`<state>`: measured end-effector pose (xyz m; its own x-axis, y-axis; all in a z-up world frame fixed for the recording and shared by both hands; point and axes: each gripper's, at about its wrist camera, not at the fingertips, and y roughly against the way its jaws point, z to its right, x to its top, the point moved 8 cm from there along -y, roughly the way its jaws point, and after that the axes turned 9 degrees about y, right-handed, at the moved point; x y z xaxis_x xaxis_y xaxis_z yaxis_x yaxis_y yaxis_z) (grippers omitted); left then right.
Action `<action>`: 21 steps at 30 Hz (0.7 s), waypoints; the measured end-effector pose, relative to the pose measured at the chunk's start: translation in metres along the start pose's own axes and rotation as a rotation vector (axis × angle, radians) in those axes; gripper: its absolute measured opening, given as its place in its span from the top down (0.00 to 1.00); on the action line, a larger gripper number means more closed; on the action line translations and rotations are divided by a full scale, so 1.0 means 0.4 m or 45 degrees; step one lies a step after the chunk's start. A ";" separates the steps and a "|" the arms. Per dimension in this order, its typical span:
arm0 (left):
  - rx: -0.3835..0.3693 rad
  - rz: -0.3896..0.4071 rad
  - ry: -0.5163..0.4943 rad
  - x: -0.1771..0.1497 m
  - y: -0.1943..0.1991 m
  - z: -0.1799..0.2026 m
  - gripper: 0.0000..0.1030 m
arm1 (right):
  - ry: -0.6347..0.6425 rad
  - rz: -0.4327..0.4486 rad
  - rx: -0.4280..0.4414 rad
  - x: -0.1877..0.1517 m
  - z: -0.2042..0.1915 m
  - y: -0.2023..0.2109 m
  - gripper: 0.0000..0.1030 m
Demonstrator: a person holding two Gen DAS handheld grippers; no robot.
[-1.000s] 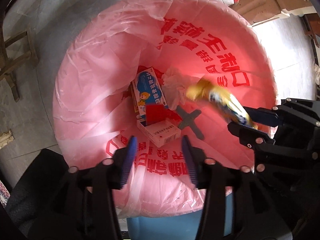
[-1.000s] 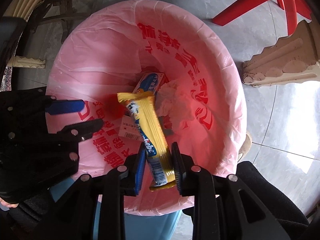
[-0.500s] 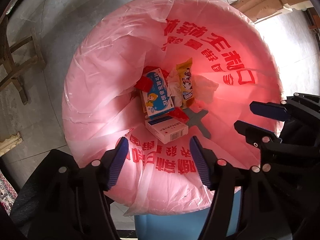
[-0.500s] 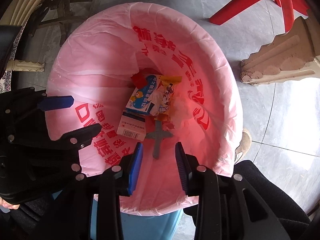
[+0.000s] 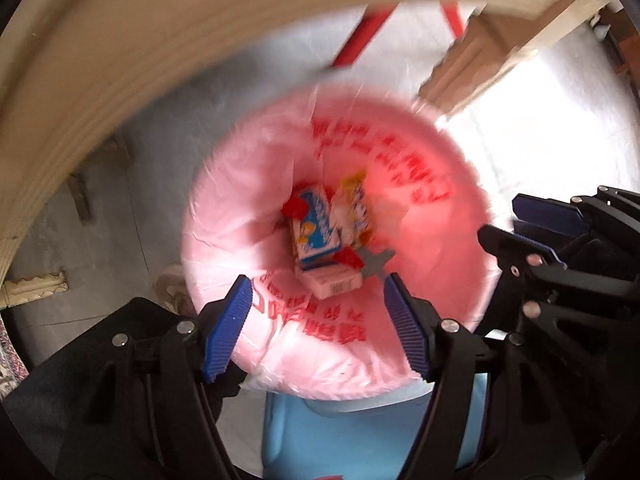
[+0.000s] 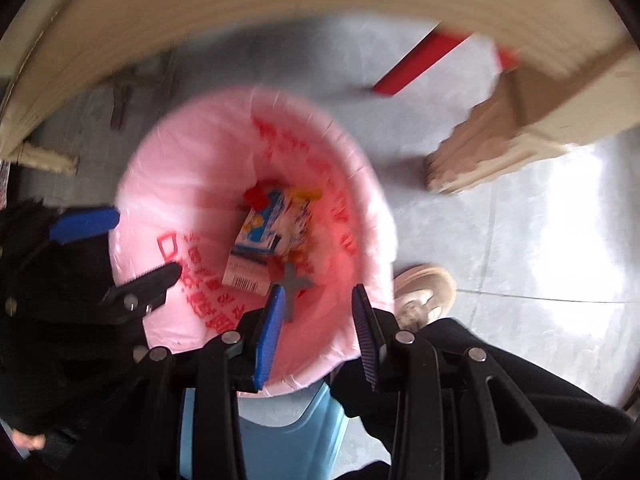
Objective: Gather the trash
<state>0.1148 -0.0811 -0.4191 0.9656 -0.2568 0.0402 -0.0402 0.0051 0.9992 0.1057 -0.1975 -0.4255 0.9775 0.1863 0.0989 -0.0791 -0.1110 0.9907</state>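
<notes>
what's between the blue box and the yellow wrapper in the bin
Crumpled white tissue sits between the blue box and the yellow wrapper at the bin bag's bottom; the blurred left wrist view shows it best.

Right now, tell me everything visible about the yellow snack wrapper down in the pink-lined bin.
The yellow snack wrapper is a long, narrow packet, seemingly thin plastic film, yellow at its edges with a blue and white printed panel; motion blur hides the print. It lies at the bottom of the pink bin liner, lengthwise beside the blue and white carton and against crumpled white tissue. Neither the left gripper nor the right gripper touches it; both are open above the bin.
</notes>
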 end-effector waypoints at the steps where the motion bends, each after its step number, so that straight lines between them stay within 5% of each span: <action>1: -0.013 0.026 0.009 0.000 0.023 0.010 0.34 | -0.022 0.048 -0.023 0.005 0.015 0.036 0.66; 9: -0.028 0.344 0.068 -0.004 0.275 0.080 0.31 | -0.180 0.434 -0.173 0.016 0.127 0.347 0.66; 10: -0.032 0.397 0.081 -0.005 0.315 0.085 0.31 | -0.188 0.487 -0.187 0.016 0.132 0.392 0.62; 11: -0.029 0.453 0.093 -0.006 0.355 0.088 0.31 | -0.192 0.544 -0.211 0.015 0.135 0.438 0.44; 13: -0.010 0.538 0.109 -0.009 0.417 0.091 0.30 | -0.183 0.651 -0.258 0.009 0.127 0.516 0.36; 21: 0.022 0.893 0.191 -0.053 0.683 0.080 0.24 | -0.147 0.970 -0.347 -0.017 0.072 0.784 0.36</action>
<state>0.0750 -0.1049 -0.1472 0.7356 -0.0630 0.6744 -0.6672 0.1046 0.7375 0.0797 -0.2616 -0.1181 0.6491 0.0523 0.7589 -0.7603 0.0773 0.6450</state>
